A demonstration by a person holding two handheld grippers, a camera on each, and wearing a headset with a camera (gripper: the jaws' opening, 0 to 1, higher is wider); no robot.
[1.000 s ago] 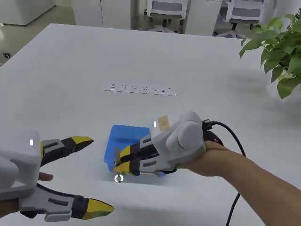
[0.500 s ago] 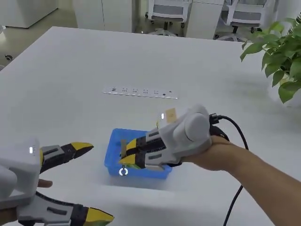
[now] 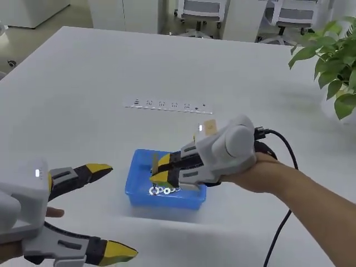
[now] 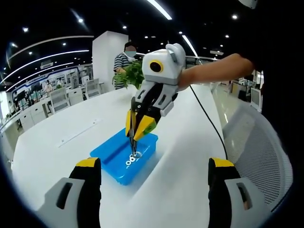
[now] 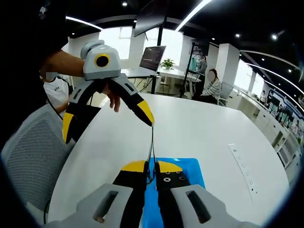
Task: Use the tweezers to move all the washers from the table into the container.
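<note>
A white surface [image 3: 83, 72] stretches across an open office. Nearest, the left claw [image 3: 121, 209] hovers with its jaws spread wide, holding nothing. Just beyond it sits a blue container [image 3: 167, 201] with several washers [image 3: 162, 191] lying in its near end. The right claw [image 3: 157, 171] hangs over the container, jaws pinching the tweezers [image 4: 133, 140], whose tips point down at the washers. Farther back lie a power strip [image 3: 167, 105] and a leafy plant [image 3: 334, 61].
</note>
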